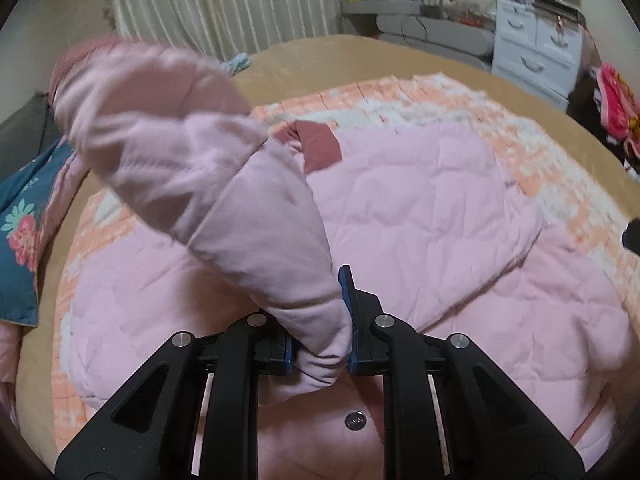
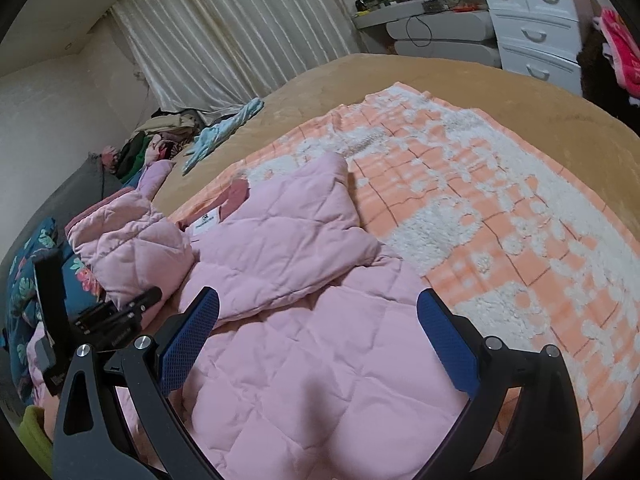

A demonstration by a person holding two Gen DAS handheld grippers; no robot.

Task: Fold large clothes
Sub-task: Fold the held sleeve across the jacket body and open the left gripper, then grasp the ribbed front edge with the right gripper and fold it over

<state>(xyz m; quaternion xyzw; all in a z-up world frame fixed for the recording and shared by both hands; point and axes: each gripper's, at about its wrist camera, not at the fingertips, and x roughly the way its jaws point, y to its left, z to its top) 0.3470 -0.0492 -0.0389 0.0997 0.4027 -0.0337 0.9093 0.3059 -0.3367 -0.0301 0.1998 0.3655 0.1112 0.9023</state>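
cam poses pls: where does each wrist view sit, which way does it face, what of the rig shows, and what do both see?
Left wrist: sits behind the left gripper, facing across the bed toward the curtain; fingers clamp a lifted sleeve.
Right wrist: sits behind the open right gripper, low over the pink jacket, facing the same way; the left gripper shows at left.
Shared: jacket, orange blanket, white drawers.

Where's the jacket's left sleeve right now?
The sleeve is lifted off the bed, clamped in the left claw, above the pink jacket.
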